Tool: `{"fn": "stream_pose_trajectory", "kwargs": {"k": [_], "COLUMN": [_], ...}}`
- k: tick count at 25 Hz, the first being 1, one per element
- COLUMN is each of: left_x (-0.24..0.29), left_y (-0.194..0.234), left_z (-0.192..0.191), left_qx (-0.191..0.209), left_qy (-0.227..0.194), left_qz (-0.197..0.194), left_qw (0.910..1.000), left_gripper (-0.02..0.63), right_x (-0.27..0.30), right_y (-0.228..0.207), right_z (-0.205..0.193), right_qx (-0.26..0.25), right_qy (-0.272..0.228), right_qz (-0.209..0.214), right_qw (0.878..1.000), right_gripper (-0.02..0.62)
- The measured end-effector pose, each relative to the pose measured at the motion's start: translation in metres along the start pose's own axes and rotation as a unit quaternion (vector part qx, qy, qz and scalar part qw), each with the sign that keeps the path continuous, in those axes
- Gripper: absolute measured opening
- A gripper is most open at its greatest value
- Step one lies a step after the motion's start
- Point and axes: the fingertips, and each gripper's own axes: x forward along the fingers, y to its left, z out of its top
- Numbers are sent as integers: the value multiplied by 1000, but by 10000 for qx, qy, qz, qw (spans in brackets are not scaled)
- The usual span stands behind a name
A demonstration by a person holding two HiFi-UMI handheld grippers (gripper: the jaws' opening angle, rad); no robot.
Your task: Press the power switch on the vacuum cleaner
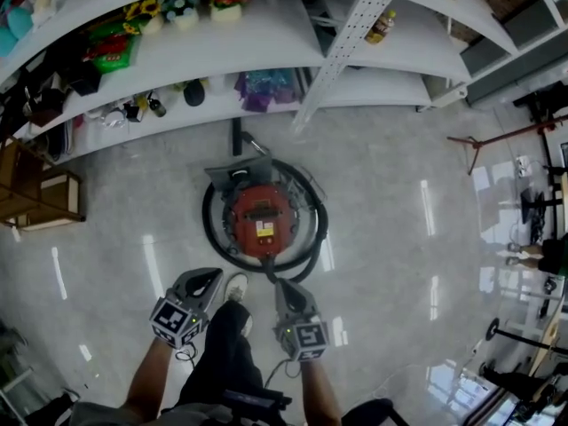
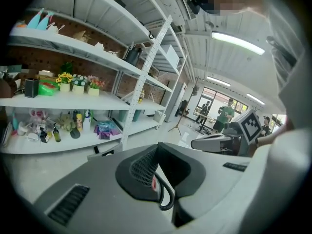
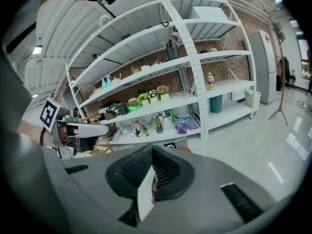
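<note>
At the left edge of the glossy grey floor (image 1: 399,202) stands a brown wooden crate (image 1: 35,193), beside long white metal shelving (image 1: 284,25) that runs along the floor's far edge and carries small dark bottles (image 1: 155,105) and potted artificial flowers (image 1: 146,11).

The left tool (image 1: 202,282) hangs over the near floor. Its dark ribbed pads meet at the tips with nothing between them (image 2: 157,147).

Next to it are the person's black trouser leg (image 1: 226,344) and white shoe (image 1: 236,286), the shoe close to the machine.

The round red canister vacuum cleaner (image 1: 264,220) stands on the floor's middle, just in front of the lowest shelf. A thick black hose (image 1: 312,229) is looped around the cleaner's body. Its power switch cannot be picked out.

The right tool (image 1: 286,291) hangs just short of the hose's near curve, pointing at the cleaner, its pads likewise pressed together and empty (image 3: 152,147).

Well to the right, a thin dark tripod stand (image 1: 486,140) is on open floor.
</note>
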Motion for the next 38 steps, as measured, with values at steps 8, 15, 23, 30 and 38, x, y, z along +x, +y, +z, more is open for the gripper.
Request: {"fn": "stream_pose_trajectory", "kwargs": {"k": [8,15,23,30,38], "left_x": [16,25,31,38,39], "left_y": [11,18,32,38,32], "left_z": [-38,-62,-98,-114,-120], "left_qx": [-144,-284,-373,-524,-568], "left_qy": [116,225,413,450,523], "left_qz": [-30,-46,-51,-41,-170], "left_qw": [9998,9993,9984,9976,9969], "left_gripper": [6,6,6,6,6], "right_x": [22,37,56,67,82], "right_y": [-3,-7,-17,-23,-33], "right_z": [-34,-55,-82,-102,-112], "right_qx": [137,276,371,447,493], "right_qy": [243,345,461,597,600], "right_qz": [153,150,88,40,-52], "right_qw": [9995,9989,9982,9972,9970], "right_gripper": [12,12,12,12,12]}}
